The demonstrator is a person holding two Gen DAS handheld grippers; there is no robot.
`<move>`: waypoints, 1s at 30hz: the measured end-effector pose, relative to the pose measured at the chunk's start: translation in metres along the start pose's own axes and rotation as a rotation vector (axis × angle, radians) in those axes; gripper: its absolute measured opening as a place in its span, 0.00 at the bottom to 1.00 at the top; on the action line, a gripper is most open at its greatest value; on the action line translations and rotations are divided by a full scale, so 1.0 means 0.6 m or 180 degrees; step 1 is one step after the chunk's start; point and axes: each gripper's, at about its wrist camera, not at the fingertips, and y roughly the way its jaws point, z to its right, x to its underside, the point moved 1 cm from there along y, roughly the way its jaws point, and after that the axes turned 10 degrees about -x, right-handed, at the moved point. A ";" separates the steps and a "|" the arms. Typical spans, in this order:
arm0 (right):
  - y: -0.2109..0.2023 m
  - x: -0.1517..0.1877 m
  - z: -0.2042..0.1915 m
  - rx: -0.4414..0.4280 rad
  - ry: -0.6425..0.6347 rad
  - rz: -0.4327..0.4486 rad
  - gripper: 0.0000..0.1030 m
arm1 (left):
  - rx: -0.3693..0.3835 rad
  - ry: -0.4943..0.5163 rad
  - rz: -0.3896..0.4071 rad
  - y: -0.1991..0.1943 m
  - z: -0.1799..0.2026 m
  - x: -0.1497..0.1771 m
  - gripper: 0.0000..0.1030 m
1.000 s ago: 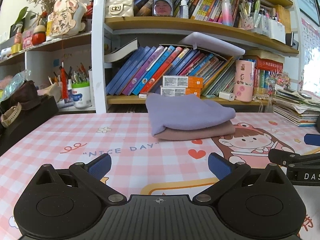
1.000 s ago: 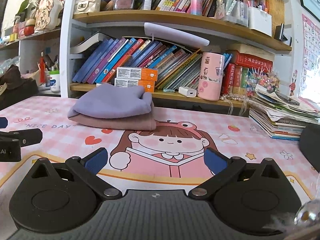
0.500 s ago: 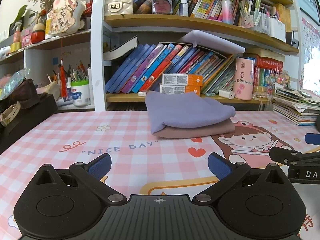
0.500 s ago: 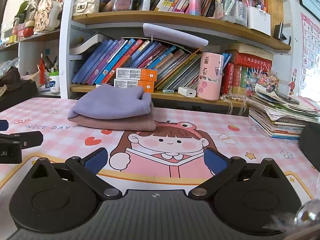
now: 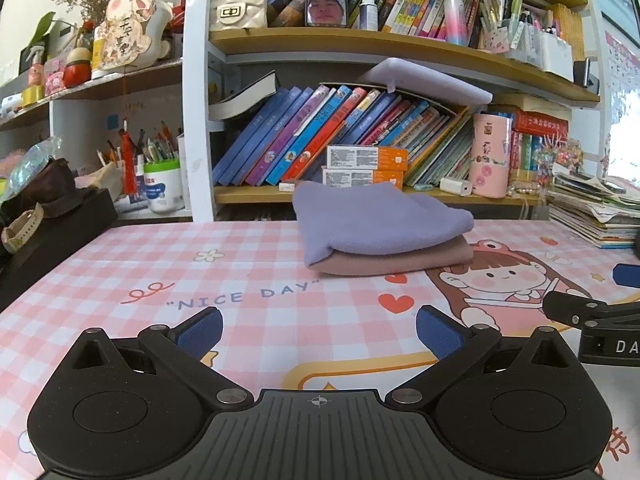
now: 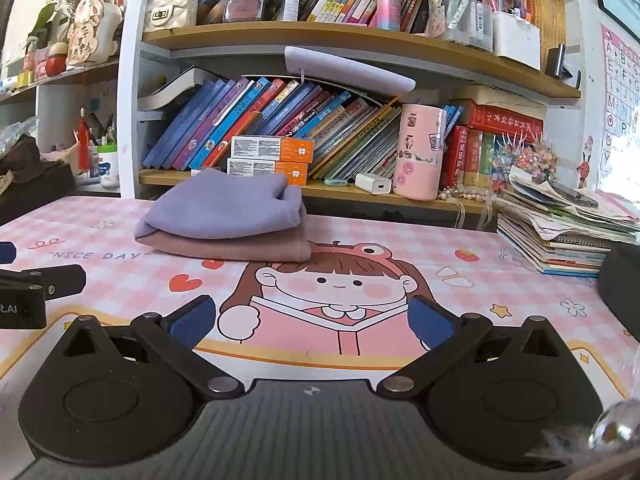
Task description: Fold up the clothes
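The lilac garment [image 5: 380, 216] lay folded on top of the folded pink garment [image 5: 400, 262], and this small pile was the landmark of the scene. It rested on the pink checked desk mat [image 5: 256, 276], just in front of the bookshelf [image 5: 320, 194] and just behind the words "NICE DAY".

The left gripper [image 5: 318, 332] stood well in front of the pile, its jaws wide apart and holding nothing. The right gripper [image 6: 312, 322] was also well in front of the pile, a little to its right, released in the same way and empty. Neither gripper touched the clothes.

I judged that the folding step was finished for these two pieces, because both looked neat and stacked. No unfolded garment was visible in either view. The next move probably called for bringing a new garment onto the mat, or simply for ending the task.
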 end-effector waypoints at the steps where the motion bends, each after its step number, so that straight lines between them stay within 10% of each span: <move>1: 0.000 0.000 0.000 0.0000 0.0003 -0.0001 1.00 | -0.0011 0.0010 0.0005 -0.001 0.001 0.000 1.00; 30: 0.001 0.001 0.004 -0.0002 0.0045 -0.0021 1.00 | -0.0009 0.0040 0.0002 -0.001 0.003 0.000 1.00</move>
